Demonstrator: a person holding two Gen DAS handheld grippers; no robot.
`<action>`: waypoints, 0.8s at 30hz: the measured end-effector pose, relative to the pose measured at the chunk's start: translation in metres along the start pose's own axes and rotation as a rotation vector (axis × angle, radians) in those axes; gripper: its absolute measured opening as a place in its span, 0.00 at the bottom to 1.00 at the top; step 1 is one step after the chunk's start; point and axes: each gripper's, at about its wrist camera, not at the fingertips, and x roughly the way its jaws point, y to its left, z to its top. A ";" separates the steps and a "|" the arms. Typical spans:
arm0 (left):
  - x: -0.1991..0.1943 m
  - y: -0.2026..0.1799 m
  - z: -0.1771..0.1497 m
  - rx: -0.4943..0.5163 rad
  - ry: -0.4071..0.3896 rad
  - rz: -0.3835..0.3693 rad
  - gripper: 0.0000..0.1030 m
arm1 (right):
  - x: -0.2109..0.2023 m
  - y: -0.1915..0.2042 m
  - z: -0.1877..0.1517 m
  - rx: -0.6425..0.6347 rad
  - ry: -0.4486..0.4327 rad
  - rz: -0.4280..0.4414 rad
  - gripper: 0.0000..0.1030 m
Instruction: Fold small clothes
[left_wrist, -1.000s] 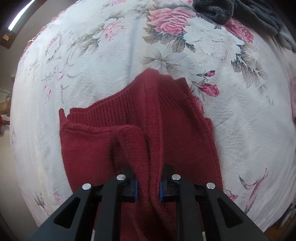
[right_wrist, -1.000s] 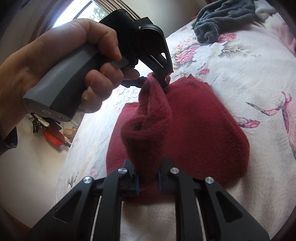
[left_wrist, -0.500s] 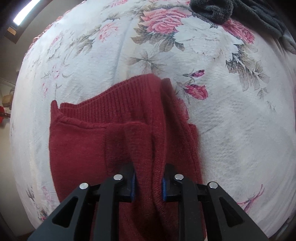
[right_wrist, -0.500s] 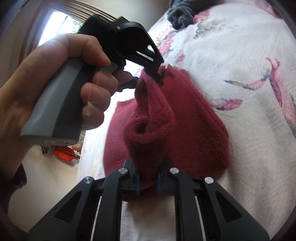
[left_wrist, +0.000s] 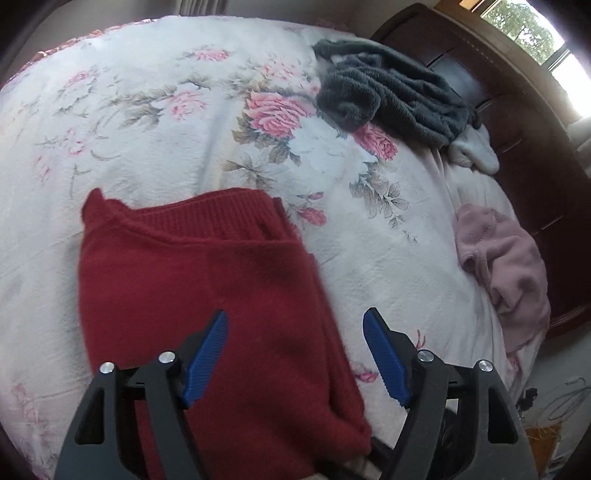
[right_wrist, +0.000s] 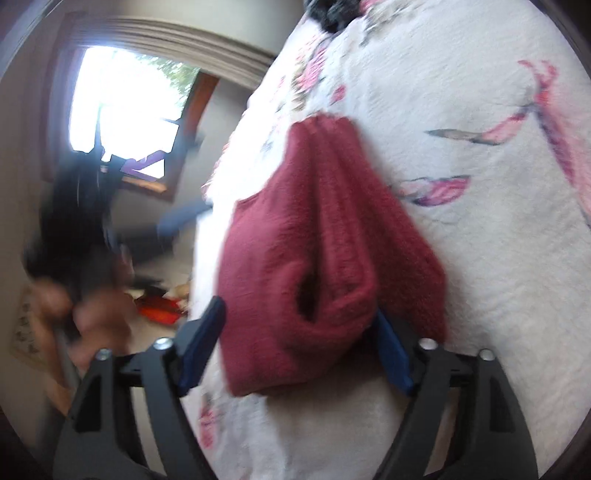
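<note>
A: How do the jaws of the left gripper (left_wrist: 294, 354) stand?

B: Spread wide, blue pads apart, with nothing pinched between them. The red knit garment (left_wrist: 207, 295) lies under and just beyond them, folded over on itself, its ribbed edge at the far side.

A: And the right gripper (right_wrist: 297, 345)?

B: Its jaws are parted too. A rolled fold of the same red knit sits in the gap; the picture is blurred, so whether the pads touch the cloth I cannot tell, but they do not squeeze it.

A: Where does the garment rest?

B: On the bed (left_wrist: 155, 122), on a white cover printed with pink roses, near the bed's edge on the left gripper's side.

A: What lies farther out?

B: Well apart from the red piece, a dark grey fleecy garment (left_wrist: 391, 96) is heaped at the far side of the bed, with a small white piece (left_wrist: 474, 151) touching it. A pink garment (left_wrist: 506, 266) lies crumpled near the right edge, beside the dark wooden bed frame (left_wrist: 524, 140). In the right wrist view, a blurred hand (right_wrist: 92, 314) shows at the left, below a bright window (right_wrist: 122, 96).
</note>
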 end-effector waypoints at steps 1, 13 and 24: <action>-0.011 0.014 -0.012 -0.020 -0.001 -0.021 0.74 | -0.002 -0.002 0.005 0.020 0.022 0.038 0.82; -0.033 0.096 -0.093 -0.284 -0.006 -0.353 0.73 | 0.061 0.010 0.139 0.031 0.472 0.015 0.85; -0.037 0.081 -0.091 -0.234 0.003 -0.354 0.73 | 0.053 0.001 0.147 0.035 0.474 -0.064 0.72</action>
